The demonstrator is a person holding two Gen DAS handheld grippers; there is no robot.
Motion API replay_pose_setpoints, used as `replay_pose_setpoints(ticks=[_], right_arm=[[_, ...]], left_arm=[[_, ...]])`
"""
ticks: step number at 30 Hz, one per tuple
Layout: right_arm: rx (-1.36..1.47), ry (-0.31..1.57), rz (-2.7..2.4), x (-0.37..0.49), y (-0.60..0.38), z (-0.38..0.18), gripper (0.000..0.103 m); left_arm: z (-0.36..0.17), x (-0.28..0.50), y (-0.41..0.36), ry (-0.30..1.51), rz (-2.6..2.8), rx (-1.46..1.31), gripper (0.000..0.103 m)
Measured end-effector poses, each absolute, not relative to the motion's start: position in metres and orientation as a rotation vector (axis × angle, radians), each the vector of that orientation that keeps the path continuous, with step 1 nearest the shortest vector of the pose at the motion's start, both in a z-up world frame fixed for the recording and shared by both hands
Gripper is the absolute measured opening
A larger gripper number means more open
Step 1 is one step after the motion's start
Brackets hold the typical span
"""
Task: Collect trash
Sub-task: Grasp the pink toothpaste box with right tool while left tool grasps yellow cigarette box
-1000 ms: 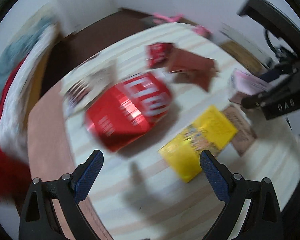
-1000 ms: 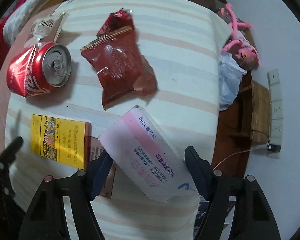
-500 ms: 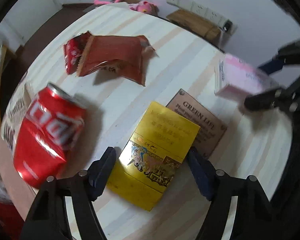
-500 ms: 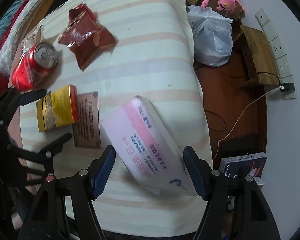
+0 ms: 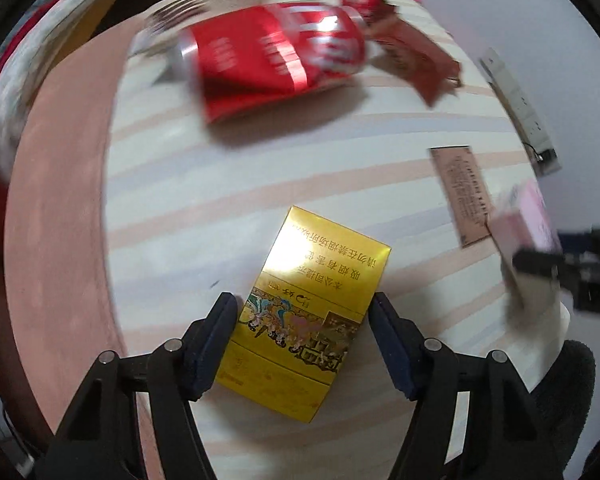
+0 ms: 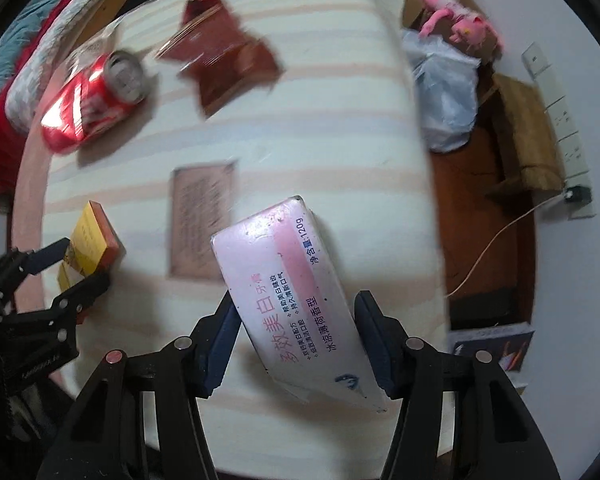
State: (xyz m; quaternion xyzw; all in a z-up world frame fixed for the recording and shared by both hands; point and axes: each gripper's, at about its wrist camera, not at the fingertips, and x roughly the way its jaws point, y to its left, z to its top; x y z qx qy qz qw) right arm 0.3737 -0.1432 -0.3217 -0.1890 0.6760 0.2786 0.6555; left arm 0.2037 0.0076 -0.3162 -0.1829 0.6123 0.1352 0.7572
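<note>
A yellow cigarette box (image 5: 308,312) lies on the striped table (image 5: 220,184). My left gripper (image 5: 302,340) straddles its near end, fingers close to both sides; contact is not clear. My right gripper (image 6: 296,344) is shut on a pink and white toothpaste box (image 6: 288,292), held above the table. A crushed red soda can (image 5: 276,56) and a dark red snack wrapper (image 5: 416,60) lie at the far side. They also show in the right wrist view, the can (image 6: 92,104) and the wrapper (image 6: 224,52).
A brown label plate (image 6: 202,220) sits on the table's middle. Beyond the right table edge on the floor are a white plastic bag (image 6: 444,96), a pink plush toy (image 6: 456,20), a wooden box (image 6: 528,136) and a power strip (image 6: 560,120). Bedding (image 6: 16,52) lies left.
My left gripper swung from the can to the yellow box and now straddles it. My right gripper still holds the toothpaste box and has shifted a little over the table.
</note>
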Motion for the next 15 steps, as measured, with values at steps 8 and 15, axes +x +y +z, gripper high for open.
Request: replay_pose_setpoints(ticks=[8,15], right_arm=[[-0.565,1.522,0.639,0.340,-0.122,-0.329,0.061],[-0.607,1.508,0.618,0.336,-0.118,-0.330,0.061]], left_arm=[[-0.324,0.212,0.000,1.394,0.228,-0.230,0.065],[-0.325,0.229,-0.005,1.383,0.195,-0.170,0.065]])
